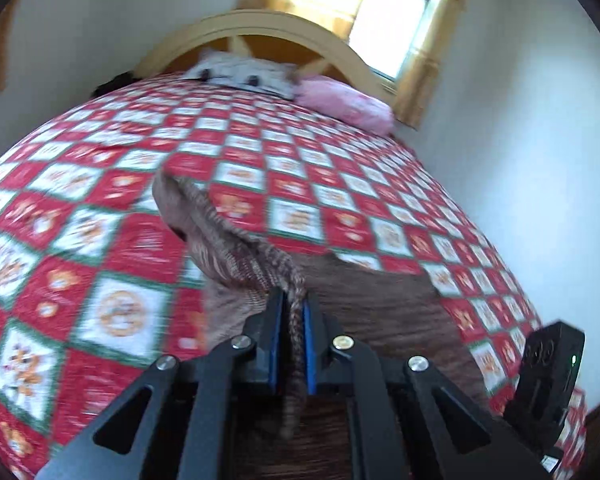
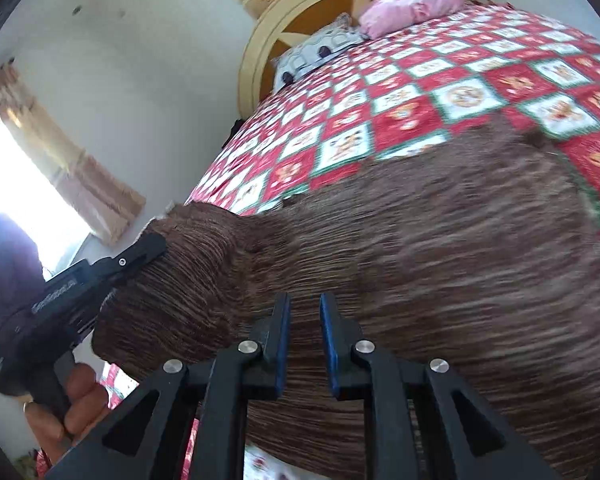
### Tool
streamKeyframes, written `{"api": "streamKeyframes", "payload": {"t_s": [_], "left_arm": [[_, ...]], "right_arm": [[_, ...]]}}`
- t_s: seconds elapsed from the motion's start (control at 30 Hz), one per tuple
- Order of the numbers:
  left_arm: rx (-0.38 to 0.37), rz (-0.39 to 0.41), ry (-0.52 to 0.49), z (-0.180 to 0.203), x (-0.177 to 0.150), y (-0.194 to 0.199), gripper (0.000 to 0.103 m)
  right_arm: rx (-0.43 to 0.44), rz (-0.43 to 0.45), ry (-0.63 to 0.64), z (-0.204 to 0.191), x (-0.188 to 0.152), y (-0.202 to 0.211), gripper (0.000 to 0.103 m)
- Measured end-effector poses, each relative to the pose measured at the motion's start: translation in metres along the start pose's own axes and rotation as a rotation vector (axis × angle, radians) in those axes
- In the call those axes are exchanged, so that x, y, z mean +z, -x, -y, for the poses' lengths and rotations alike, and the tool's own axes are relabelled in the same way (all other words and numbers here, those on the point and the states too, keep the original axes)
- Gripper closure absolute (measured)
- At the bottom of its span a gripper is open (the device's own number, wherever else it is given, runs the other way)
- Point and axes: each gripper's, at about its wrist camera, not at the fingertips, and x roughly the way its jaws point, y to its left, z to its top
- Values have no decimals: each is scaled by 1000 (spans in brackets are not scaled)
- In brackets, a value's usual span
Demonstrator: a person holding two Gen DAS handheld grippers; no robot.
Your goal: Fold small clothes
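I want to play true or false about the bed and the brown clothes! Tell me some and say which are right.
1. The left gripper is pinching the brown garment. True.
2. The right gripper is squeezing the garment too. False: its fingers are apart, with nothing between them.
3. The bedspread is plain blue. False: it is red and white checks.
4. A pink pillow lies near the headboard. True.
5. The garment is folded into a neat square. False: one end is lifted and it lies spread out.
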Motion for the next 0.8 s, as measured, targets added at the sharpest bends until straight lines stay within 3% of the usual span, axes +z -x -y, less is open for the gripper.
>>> {"api": "streamKeyframes", "payload": {"t_s": [0.17, 0.37, 0.47, 0.63, 0.67, 0.73, 0.8], "left_arm": [[-40, -102, -88, 48, -26, -47, 97], [-26, -228, -84, 55, -62, -80, 100], [-75, -214, -73, 47, -66, -61, 100], [-99, -111, -19, 10, -58, -3, 93], [-84, -90, 9, 2, -56, 1, 89], [-29, -50, 67, -23, -52, 10, 83], [43, -47, 118, -49, -51, 9, 82]], "right_arm": [[-28, 17, -75, 35, -3, 15, 87], [-21, 8, -121, 52, -10, 15, 88], [8, 18, -142, 59, -10, 19, 88], [93, 30, -179, 58, -9, 25, 86], [122, 34, -180, 54, -7, 27, 82], [175, 51, -155, 41, 0, 29, 44], [190, 88, -125, 26, 8, 28, 32]]}}
